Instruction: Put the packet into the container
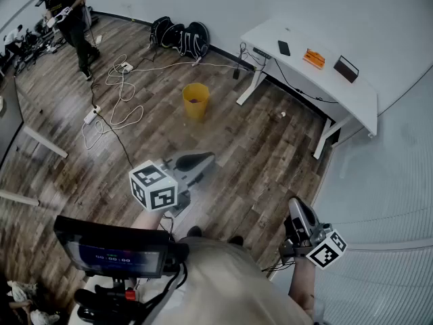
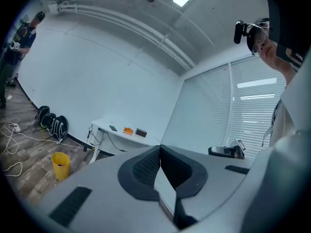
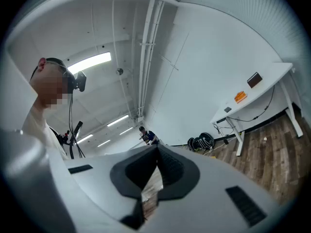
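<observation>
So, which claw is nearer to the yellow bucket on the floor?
Left. The left claw shows below the yellow bucket in the head view; the right claw is lower and far to its right.

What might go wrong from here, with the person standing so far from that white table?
1. Tripping, perhaps: loose cables and a yellow bin lie on the floor towards the white table.
2. The left gripper and right gripper are both shut and empty. Unless opened in time, they may shove the small orange packet against the dark box beside it rather than grasp it.
</observation>
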`<state>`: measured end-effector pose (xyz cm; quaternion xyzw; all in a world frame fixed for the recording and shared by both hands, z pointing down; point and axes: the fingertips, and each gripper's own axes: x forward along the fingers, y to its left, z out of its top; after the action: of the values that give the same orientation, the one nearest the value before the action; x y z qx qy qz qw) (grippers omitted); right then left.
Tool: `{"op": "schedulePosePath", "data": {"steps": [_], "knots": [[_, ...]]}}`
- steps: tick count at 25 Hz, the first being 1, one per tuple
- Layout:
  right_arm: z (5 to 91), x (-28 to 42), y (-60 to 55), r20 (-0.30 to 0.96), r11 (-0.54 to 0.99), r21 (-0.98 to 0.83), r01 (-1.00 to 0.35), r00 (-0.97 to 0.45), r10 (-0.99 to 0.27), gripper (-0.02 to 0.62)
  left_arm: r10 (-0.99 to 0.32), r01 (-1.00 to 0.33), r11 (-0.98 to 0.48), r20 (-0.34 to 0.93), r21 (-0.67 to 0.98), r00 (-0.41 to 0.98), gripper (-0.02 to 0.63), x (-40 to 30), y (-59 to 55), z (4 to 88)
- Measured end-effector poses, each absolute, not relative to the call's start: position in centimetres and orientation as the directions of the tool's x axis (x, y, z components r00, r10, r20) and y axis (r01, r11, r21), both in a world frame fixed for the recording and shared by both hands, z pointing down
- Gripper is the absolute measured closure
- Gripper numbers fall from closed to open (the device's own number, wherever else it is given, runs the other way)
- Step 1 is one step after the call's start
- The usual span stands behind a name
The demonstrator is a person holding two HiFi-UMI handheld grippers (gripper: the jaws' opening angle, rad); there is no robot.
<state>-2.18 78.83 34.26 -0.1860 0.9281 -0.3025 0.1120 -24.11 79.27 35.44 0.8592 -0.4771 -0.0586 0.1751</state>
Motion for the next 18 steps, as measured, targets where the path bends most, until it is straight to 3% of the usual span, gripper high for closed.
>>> {"op": "schedulePosePath", "data": {"steps": [15, 18], "knots": [[36.3, -6.3, 80.4, -0.089, 0.759, -0.597, -0.259, -0.919, -0.383, 0.578, -0.839, -0.801, -0.463, 0.103, 0.380, 0.534, 0.597, -27.8, 81.3, 37.6], [34.2, -8.6, 80.1, -0.165, 0.810, -0.541, -0.228, -0.915, -0.368, 0.578, -0.840, -0.811, -0.486, 0.081, 0.326, 0.536, 0.597, -30.5, 80.9, 36.2]]}}
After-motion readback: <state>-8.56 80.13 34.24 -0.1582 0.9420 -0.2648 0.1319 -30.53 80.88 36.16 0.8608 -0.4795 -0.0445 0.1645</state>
